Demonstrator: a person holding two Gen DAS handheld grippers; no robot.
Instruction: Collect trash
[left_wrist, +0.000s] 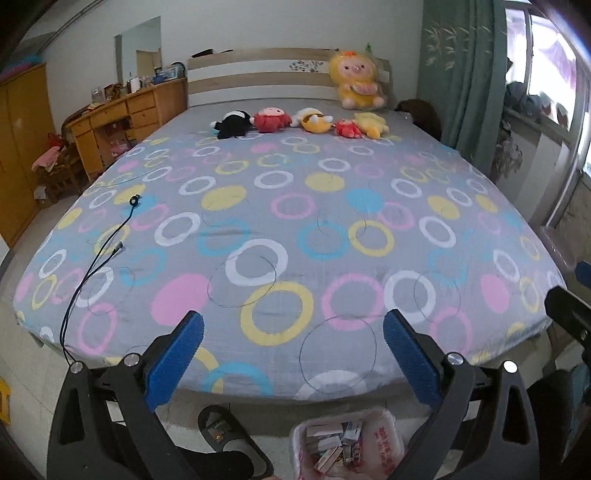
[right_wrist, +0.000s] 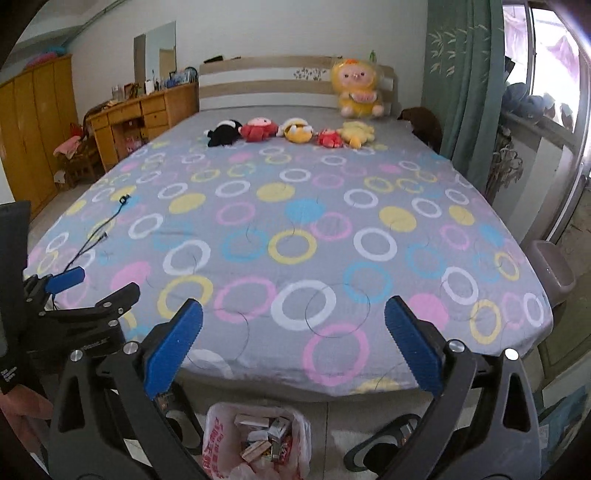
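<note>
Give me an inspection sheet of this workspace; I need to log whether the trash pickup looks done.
Surface: bed sheet with ring pattern, no trash seen on it.
Job's things: trash bag on the floor at the bed's foot, holding small boxes and wrappers.
Clutter: row of plush toys near the headboard, big yellow plush against it; slippers on the floor.
Grippers: left tongs open, empty; right tongs open, empty.
Cables: black cable trailing off the bed's left edge.
Surroundings: wooden desk, green curtain, window.
</note>
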